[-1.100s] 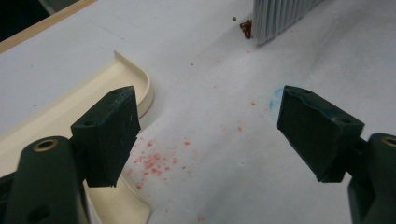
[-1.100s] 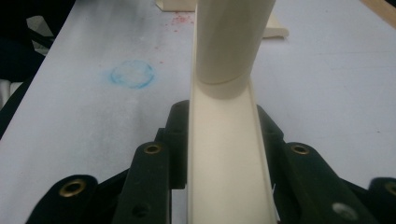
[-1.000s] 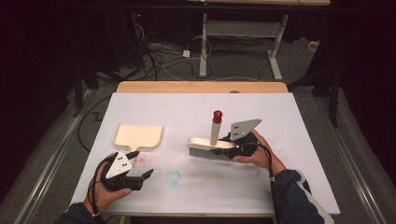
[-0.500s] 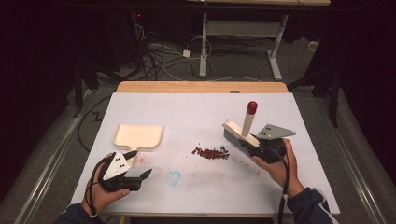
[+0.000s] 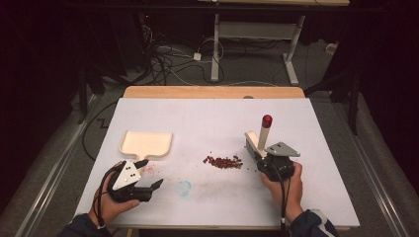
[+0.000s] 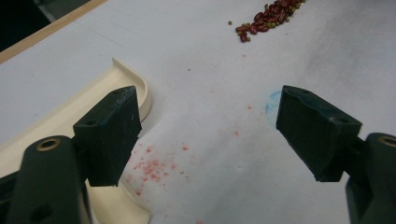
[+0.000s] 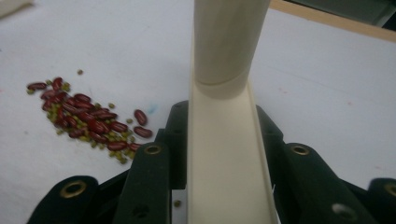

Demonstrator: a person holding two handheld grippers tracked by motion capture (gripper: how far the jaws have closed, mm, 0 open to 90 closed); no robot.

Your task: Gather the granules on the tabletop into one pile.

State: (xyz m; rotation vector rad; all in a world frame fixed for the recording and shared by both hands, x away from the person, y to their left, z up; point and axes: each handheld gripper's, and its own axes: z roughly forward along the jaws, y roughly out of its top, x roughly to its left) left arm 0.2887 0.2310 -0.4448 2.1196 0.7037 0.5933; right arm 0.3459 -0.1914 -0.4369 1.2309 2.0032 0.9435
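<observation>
Cream dustpan (image 5: 146, 143) lies empty, beans (image 5: 224, 161) piled apart on table (image 5: 306, 118).

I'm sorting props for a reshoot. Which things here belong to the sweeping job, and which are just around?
In use:
- brush, clamped in the right gripper
- pile of beans
- cream dustpan, beside the open left gripper

Just around:
- blue smudge and pink specks on the white table cover
- cables on the floor
- table frame behind
</observation>
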